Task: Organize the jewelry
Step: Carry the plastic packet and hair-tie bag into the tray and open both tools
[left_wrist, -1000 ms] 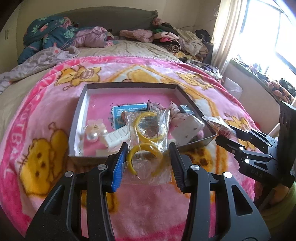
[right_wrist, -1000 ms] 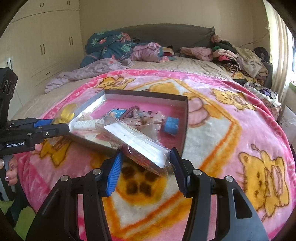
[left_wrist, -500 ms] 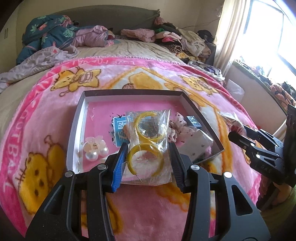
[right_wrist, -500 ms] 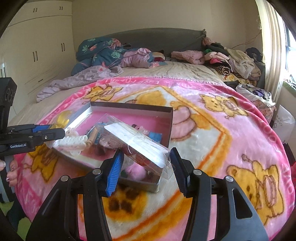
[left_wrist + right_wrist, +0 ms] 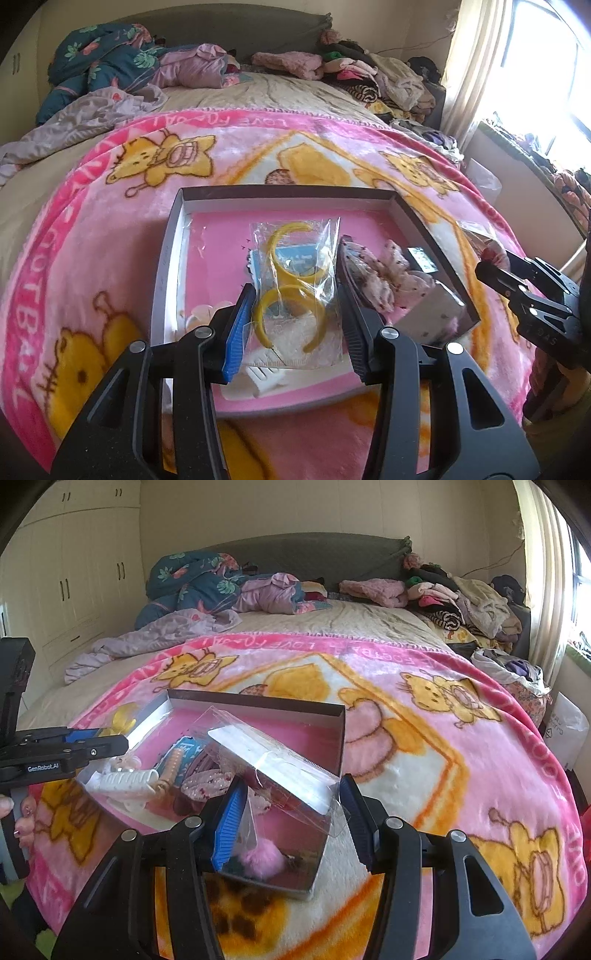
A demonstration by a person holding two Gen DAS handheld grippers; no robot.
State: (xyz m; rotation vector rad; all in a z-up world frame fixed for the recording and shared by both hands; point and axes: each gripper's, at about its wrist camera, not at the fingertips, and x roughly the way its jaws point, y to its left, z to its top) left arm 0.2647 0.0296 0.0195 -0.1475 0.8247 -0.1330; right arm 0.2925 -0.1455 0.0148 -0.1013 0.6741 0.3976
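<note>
Left gripper (image 5: 295, 317) is clamped on a clear bag of yellow bangles (image 5: 293, 291); right gripper (image 5: 291, 812) is clamped on a clear plastic packet (image 5: 273, 764). Both hang above the tray (image 5: 288, 192) at 12 o'clock. Several items already lie inside; these two remain unplaced.

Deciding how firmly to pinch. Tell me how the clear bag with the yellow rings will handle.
The clear bag is thin crinkled film, so it is probably floppy and slippery between the left tongs. The yellow rings look like rigid open plastic hoops, likely light, and may slide about inside.
</note>
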